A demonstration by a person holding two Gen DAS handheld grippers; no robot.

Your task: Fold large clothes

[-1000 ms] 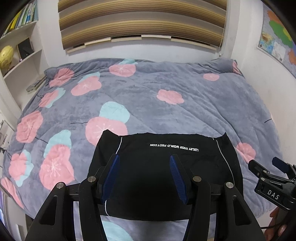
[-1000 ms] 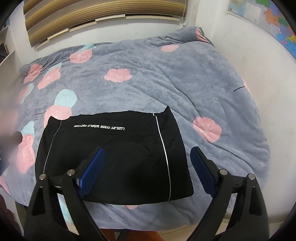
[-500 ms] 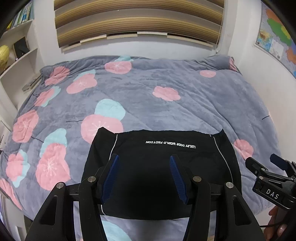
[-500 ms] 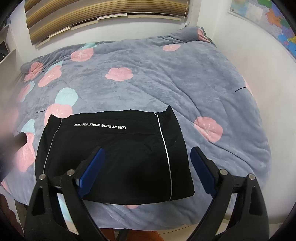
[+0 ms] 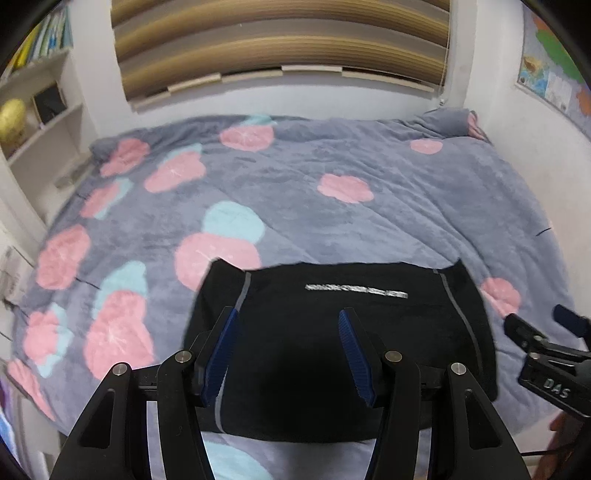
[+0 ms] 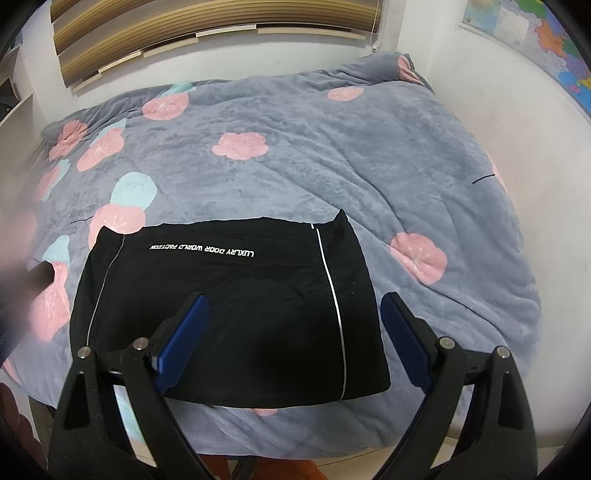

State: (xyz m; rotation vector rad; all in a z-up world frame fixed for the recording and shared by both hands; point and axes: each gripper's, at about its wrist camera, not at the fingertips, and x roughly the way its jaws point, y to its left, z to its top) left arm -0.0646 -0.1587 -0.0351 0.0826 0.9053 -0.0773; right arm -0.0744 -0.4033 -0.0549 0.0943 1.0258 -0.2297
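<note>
A black garment [image 5: 351,343] with thin white side stripes and white lettering lies folded into a flat rectangle near the front edge of the bed; it also shows in the right wrist view [image 6: 236,306]. My left gripper [image 5: 290,350] is open and empty, held above the garment's near left part. My right gripper [image 6: 295,332] is open and empty, held above the garment's near right part. The right gripper also shows at the right edge of the left wrist view [image 5: 546,354].
The bed is covered by a grey blanket [image 6: 332,155] with pink and teal flowers. A white wall with a map [image 6: 535,33] runs along the right. Shelves [image 5: 40,122] stand at the left. Striped blinds [image 5: 280,40] hang behind the bed.
Both grippers have drawn back and up a little from the garment. The garment lies unchanged, and both grippers stay open.
</note>
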